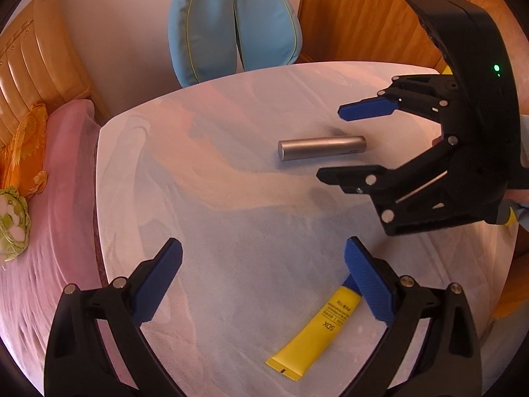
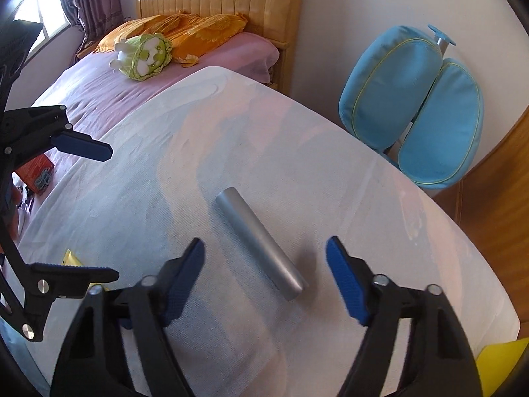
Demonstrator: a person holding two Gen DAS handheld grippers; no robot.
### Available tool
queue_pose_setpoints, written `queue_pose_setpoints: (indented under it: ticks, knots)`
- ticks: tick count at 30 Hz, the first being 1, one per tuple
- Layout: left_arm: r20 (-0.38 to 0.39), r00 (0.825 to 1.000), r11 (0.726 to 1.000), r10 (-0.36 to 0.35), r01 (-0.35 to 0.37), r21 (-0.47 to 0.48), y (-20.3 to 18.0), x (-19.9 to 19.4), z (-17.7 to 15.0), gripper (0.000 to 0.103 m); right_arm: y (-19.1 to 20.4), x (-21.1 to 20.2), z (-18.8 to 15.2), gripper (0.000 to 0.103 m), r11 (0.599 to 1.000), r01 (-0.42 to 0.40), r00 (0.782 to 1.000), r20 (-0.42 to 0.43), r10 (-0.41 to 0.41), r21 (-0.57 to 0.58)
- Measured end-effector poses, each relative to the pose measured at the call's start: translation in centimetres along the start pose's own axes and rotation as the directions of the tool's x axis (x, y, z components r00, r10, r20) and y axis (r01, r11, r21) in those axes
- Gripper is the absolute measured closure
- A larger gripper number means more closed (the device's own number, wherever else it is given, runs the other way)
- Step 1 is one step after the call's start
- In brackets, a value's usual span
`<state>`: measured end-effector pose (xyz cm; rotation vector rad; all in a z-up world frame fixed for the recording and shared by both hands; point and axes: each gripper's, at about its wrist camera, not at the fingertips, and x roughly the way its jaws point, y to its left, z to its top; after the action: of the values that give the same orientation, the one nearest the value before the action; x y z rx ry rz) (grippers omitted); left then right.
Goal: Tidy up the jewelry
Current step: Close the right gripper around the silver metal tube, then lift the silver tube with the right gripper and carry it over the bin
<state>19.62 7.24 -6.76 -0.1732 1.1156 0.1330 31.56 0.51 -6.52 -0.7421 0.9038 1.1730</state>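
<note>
Two pairs of jaws stand apart over the table, and neither has hold of anything. On my right gripper (image 2: 264,261) the blue pads are spread to a moderate gap, and the near end of the smooth grey metal cylinder (image 2: 261,243) lies on the cloth between them, touching neither pad. It runs lengthwise away from me, roughly along the line the fingers point, angled a little up and to the left. My left gripper (image 1: 263,273) hangs wide open over the yellow squeeze tube with black lettering (image 1: 315,329); its cap end sits just behind the right-hand pad, and the tube slants down and left beneath it, also untouched.

Both things lie well apart on the white cloth-covered table (image 1: 231,198). Beyond its edge I see the blue padded chair (image 2: 413,109) and the bed with its pink sheet (image 2: 99,92); no jewelry box or tray is in view.

I judge this the reach-and-grasp stage, with the sorting itself barely begun. For the right hand, the next move calls for settling lower and pinching the cylinder across its width; it is slick and round, so I would centre the pads or it may roll. The left needs to shift right to straddle the tube.
</note>
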Motion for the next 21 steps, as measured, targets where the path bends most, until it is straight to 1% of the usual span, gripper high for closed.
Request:
queue_pose_setpoints:
  ticks: [3,5,6,7,8,9,11,13,16,18,21]
  knots:
    - [-0.009,1.0,1.0,0.001,-0.001,0.0,0.1,0.3,-0.1,0.007,0.1,0.5,-0.1,0.036,0.999,-0.032,0.999,-0.008,0.032,-0.002]
    - [-0.01,1.0,1.0,0.001,-0.001,-0.009,0.3,0.3,-0.2,0.007,0.4,0.5,-0.2,0.047,0.999,-0.05,0.999,-0.002,0.05,-0.009]
    - [-0.011,1.0,1.0,0.0,0.0,-0.013,0.4,0.3,-0.2,0.007,0.6,0.4,-0.2,0.05,0.998,-0.056,0.998,0.0,0.056,-0.012]
    - [-0.013,1.0,1.0,0.0,0.0,-0.015,0.5,0.4,-0.3,0.007,0.7,0.3,-0.3,0.055,0.998,-0.067,0.998,-0.002,0.067,-0.012]
    - [-0.015,1.0,1.0,0.0,0.0,-0.017,0.6,0.4,-0.3,0.007,0.9,0.2,-0.3,0.063,0.997,-0.074,0.997,-0.003,0.074,-0.013]
    - [-0.017,1.0,1.0,0.0,0.0,-0.019,0.6,0.4,-0.5,0.007,1.1,0.1,-0.3,0.067,0.997,-0.076,0.997,-0.004,0.076,-0.018]
    - [-0.019,1.0,1.0,0.001,-0.001,-0.022,0.5,0.5,-0.8,0.007,1.5,0.0,-0.3,0.084,0.996,-0.088,0.996,-0.011,0.088,-0.021]
    - [-0.018,1.0,1.0,-0.002,0.001,-0.028,0.5,0.5,-1.0,0.007,1.8,-0.2,-0.5,0.085,0.996,-0.091,0.996,-0.017,0.09,-0.016]
    - [-0.017,1.0,0.999,-0.007,0.006,-0.034,0.4,0.1,-1.4,0.007,2.0,-0.9,-1.2,0.085,0.992,-0.12,0.992,-0.022,0.121,0.024]
    - [-0.015,1.0,0.999,-0.011,0.011,-0.034,0.3,-0.1,-1.7,0.007,2.3,-2.1,-2.0,0.085,0.991,-0.125,0.992,-0.006,0.125,0.05]
    - [-0.013,0.999,0.999,-0.032,0.031,-0.03,0.2,-0.5,-2.1,0.007,2.2,-4.4,-3.7,0.085,0.98,-0.149,0.989,0.025,0.147,0.13]
